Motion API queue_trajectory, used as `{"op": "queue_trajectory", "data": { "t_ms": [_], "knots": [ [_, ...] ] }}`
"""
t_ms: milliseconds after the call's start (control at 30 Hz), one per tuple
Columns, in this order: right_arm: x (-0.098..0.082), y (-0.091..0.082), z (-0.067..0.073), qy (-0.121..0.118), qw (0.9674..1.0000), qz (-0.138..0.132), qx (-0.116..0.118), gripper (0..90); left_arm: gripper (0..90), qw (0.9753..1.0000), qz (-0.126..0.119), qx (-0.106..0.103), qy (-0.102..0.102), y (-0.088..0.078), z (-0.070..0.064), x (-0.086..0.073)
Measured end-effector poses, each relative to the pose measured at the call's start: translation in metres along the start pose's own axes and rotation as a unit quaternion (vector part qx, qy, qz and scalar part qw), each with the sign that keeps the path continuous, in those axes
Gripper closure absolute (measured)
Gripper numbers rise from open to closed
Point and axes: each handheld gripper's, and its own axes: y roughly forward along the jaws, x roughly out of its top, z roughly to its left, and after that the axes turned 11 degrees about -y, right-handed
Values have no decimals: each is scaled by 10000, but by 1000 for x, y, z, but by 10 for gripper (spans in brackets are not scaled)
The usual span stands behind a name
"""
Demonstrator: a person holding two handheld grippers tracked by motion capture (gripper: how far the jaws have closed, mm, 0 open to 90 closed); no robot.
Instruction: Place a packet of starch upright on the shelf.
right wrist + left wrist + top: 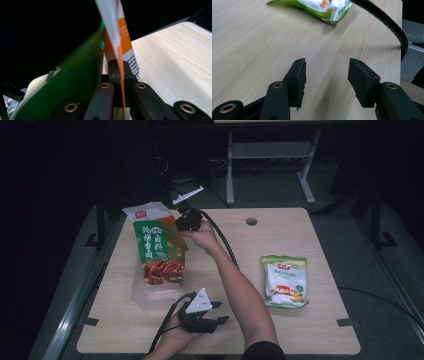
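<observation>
Pale wood-grain table (300, 235), right gripper (189, 221) clamped on glossy green packet (157, 250), left gripper (202, 317) jaws apart.

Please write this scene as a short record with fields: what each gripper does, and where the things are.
right gripper: shut on the edge of the green bag, held over the clear box
left gripper: open, nothing between the jaws, near the table's front edge
white bag: flat on the table, right side, untouched
clear box: on the table, left side, under the green bag
</observation>
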Motion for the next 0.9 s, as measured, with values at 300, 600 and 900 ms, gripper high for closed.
{"op": "queue_trajectory", "data": {
  "t_ms": [300,600,900],
  "knots": [
    [-14,32,3,70,9999,22,114,900,483,10000,12,-39,28,1,-2,0],
    [-35,35,3,59,9999,110,-89,899,483,10000,14,-42,35,1,-2,0],
    [-54,9,11,-11,9993,261,-252,897,483,10000,14,-37,23,2,-3,0]
  ]
}}
